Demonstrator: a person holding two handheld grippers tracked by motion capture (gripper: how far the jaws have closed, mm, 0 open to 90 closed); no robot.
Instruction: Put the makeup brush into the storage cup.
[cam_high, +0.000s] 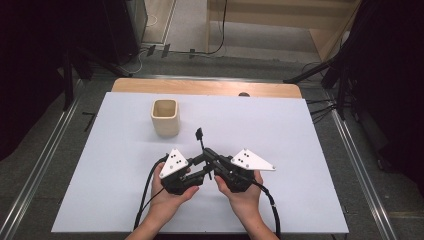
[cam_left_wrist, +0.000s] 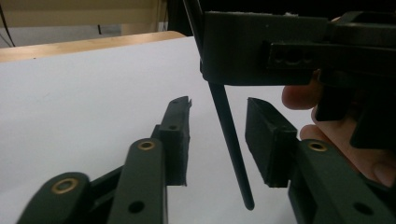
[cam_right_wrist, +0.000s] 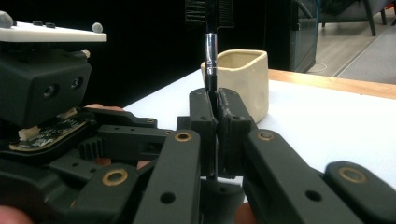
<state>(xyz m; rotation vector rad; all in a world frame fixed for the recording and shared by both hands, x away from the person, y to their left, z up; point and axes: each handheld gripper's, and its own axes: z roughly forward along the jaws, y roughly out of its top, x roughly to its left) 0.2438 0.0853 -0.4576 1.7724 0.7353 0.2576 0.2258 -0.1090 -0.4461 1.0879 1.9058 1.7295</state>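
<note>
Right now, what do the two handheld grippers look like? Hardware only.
Both are black plastic. The left gripper and right gripper each carry a white three-cornered plate with small dots on top, brass-coloured pivot rivets on the linkages, and a black cable trailing back. Forearms bare, no sleeves.

Both grippers, the left gripper (cam_high: 197, 172) and the right gripper (cam_high: 212, 161), are matte black with brass-ringed pivot screws, each topped by a white three-cornered plate with dark dots and trailing a black cable.
</note>
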